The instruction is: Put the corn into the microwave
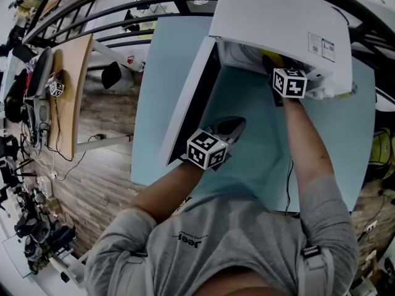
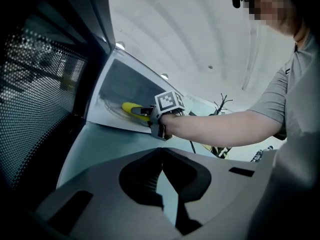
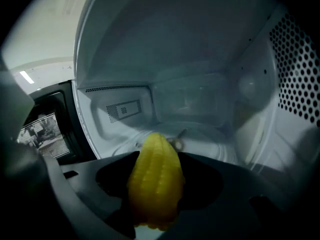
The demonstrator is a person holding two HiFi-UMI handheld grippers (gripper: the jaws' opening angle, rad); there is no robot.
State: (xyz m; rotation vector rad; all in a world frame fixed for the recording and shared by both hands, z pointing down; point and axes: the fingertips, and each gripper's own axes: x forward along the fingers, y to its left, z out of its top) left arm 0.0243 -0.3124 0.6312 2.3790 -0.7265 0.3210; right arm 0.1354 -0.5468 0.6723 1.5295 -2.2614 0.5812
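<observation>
My right gripper is shut on a yellow corn cob that stands lengthwise between its jaws. It reaches into the mouth of the white microwave, above the glass turntable. In the left gripper view the corn pokes out ahead of the right gripper inside the cavity. The microwave door hangs open to the left. My left gripper hovers over the light blue table just beside the door, its jaw tips meeting and nothing held.
The door's dark mesh window fills the left of the left gripper view. A black cable runs along the table under my right arm. A wooden bench with clutter stands off to the left on the wood floor.
</observation>
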